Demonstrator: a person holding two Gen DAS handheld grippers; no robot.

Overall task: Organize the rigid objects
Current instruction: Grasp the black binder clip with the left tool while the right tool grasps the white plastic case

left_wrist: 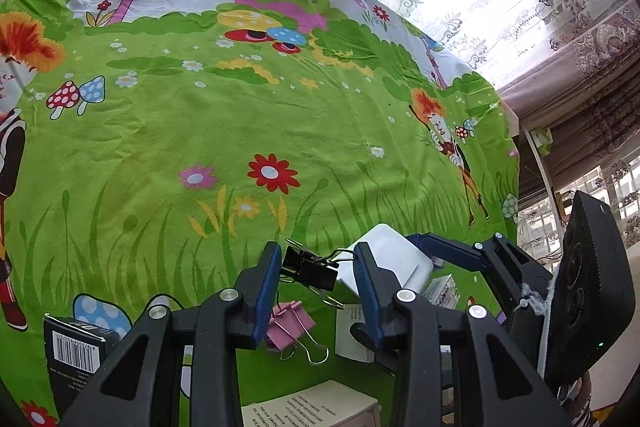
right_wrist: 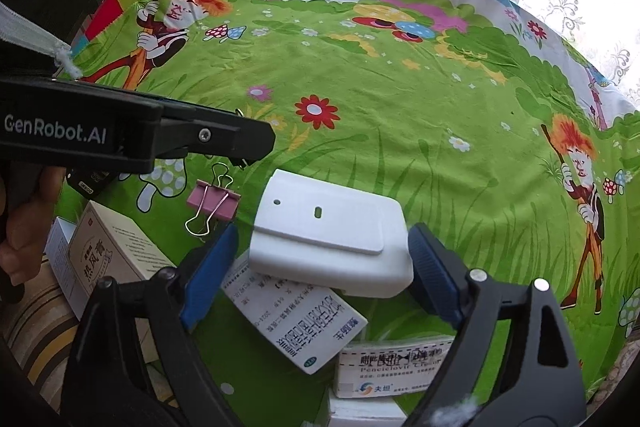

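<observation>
My left hand-held gripper (left_wrist: 316, 269) is clamped on a black binder clip (left_wrist: 310, 269), lifted above the table (left_wrist: 248, 115) with its green picture cloth. A pink binder clip (left_wrist: 290, 329) lies just below it. My right hand-held gripper (right_wrist: 320, 269) is wide apart, one blue pad on each side of a white plastic box (right_wrist: 330, 241), not squeezing it. The white box rests on a medicine box (right_wrist: 296, 323).

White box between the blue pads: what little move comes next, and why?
Probably close the right hand-held gripper on the white box. Its open pads sit on either side of the box without touching it, so a small squeeze should grip it.
</observation>
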